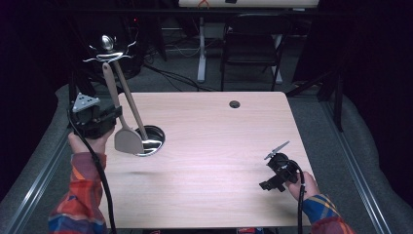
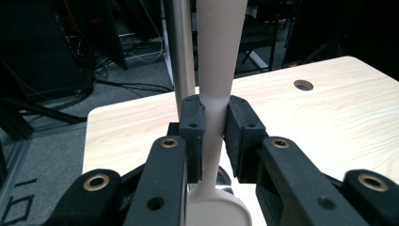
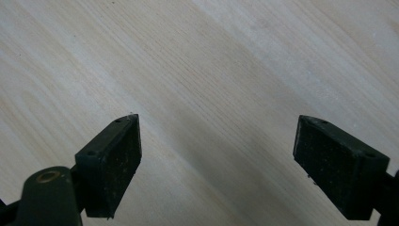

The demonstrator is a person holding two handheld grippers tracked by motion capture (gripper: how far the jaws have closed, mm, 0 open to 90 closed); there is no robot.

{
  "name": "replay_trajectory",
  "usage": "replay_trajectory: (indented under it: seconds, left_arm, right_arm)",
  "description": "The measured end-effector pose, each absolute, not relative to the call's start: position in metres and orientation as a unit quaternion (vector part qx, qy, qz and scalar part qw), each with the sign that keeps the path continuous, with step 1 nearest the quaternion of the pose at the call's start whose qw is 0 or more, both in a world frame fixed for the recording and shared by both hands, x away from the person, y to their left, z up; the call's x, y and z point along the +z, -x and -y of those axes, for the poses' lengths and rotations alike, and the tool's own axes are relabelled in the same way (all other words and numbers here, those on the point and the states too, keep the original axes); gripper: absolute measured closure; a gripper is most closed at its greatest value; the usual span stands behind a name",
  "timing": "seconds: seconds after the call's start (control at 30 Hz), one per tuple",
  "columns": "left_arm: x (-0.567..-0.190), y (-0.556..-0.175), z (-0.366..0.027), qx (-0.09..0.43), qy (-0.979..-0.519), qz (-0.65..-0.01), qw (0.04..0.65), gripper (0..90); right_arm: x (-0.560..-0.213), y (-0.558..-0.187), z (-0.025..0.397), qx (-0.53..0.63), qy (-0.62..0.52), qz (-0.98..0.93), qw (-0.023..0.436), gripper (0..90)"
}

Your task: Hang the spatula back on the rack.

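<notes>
Pinching a beige spatula point(image 1: 127, 139) in left gripper point(image 2: 214, 136) fingers, right gripper point(image 3: 230, 165) fingers spread over pale wooden table point(image 1: 219, 141), dark room.

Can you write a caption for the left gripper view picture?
Left hand-held gripper shut on a beige spatula beside a metal pole, above the wooden table.

Spatula point(image 1: 127, 139) hanging from rack point(image 1: 108, 54) at table's point(image 1: 214, 141) left edge, round base point(image 1: 155, 141) beneath, cable hole point(image 1: 234, 104) at far side, right gripper point(image 1: 276, 171) near right.

The high view looks down on the whole table point(image 1: 209, 146); both gripper views sit close above that same tabletop.
</notes>
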State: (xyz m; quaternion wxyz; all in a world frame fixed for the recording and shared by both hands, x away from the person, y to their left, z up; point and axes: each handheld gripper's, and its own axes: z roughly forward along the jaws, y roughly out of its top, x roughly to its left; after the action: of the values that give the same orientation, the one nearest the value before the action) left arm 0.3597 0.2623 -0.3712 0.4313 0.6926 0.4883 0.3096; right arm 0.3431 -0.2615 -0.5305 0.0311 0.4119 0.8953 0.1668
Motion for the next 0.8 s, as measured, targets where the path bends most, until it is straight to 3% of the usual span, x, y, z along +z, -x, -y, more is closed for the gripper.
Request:
replay_trajectory:
  seconds: [0.6, 0.8]
  left_arm:
    - [-0.3748, -0.3590, -0.2577, 0.330, -0.688, -0.481, 0.432, 75.8]
    - [-0.3734, -0.3529, -0.2620, 0.324, -0.679, -0.481, 0.451, 66.9]
  right_arm:
    - [-0.5288, -0.3391, 0.2648, 0.173, -0.416, -0.892, 0.032, 15.3]
    - [-0.5290, -0.3381, 0.2654, 0.183, -0.421, -0.888, 0.026, 15.3]
